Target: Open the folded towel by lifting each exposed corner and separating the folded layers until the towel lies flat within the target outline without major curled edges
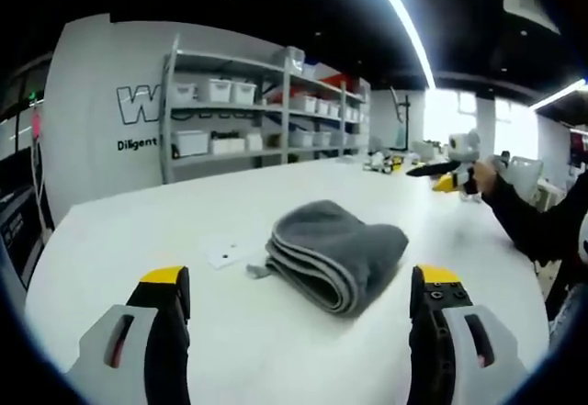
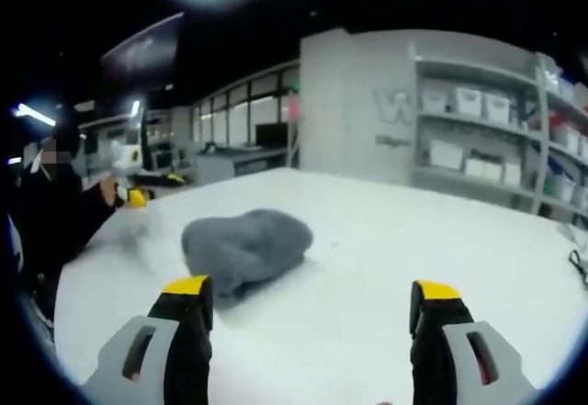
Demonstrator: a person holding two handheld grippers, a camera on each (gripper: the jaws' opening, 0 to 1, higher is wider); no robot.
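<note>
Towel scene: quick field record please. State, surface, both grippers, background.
towel: grey towel still folded in layers, bunched, on the white table
layers: stacked fold edges face the left gripper view
left gripper: open, short of the towel, not touching it
right gripper: open, towel ahead and left of its jaws, no contact
near towel: small white tag on table beside it
background: shelving with white bins
task progress: unfolding not yet begun

A white surface (image 1: pixel 276 350) spans the lower frame. Grey shelving (image 1: pixel 262 111) with white bins (image 1: pixel 219 90) stands upper centre; a small white card (image 1: pixel 223 257) lies left of centre.
</note>
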